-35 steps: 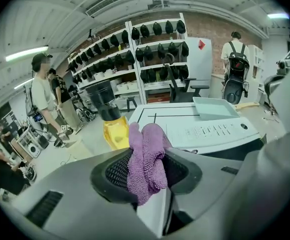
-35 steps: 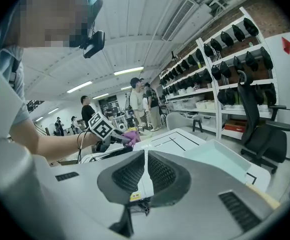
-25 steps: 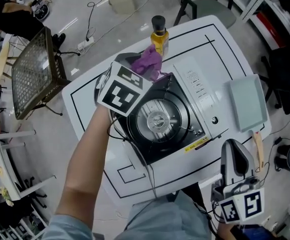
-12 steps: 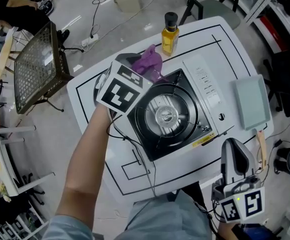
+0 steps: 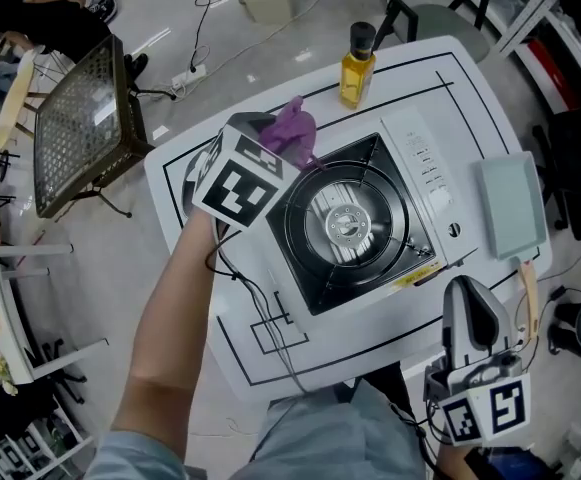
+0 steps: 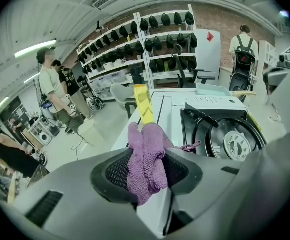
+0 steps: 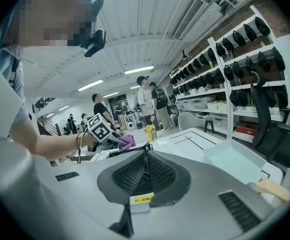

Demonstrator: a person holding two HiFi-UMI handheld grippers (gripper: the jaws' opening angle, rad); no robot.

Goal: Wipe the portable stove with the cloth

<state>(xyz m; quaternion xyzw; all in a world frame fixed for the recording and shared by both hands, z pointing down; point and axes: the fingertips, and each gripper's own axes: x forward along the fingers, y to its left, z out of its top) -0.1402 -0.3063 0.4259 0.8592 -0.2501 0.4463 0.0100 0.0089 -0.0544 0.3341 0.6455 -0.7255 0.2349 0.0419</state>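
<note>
In the head view the left gripper (image 5: 282, 148) is mostly hidden by its own marker cube, so its jaws cannot be read there. Only a bunch of purple cloth (image 5: 293, 126) pokes out past the cube, at the far left corner of the portable stove (image 5: 422, 173), which sits on the white table (image 5: 185, 173). Whether the cloth presses on the stove or only hangs beside it is unclear from above. The right gripper (image 5: 468, 290) is low in this view, near the table's near right edge and well apart from the stove, with its lower part cut off by the frame. A yellow bottle (image 5: 356, 66) stands beyond the stove, and a pale tray (image 5: 511, 206) lies to its right. The left gripper view settles the grip: the jaws stand narrow and are clamped on the cloth, which is folded up between the pads and sticks out ahead of them, with the stove's black top just to the right. The right gripper view shows that gripper's pads closed together with nothing between them. The cloth and the left gripper's cube are small and far off there, across the table.
</note>
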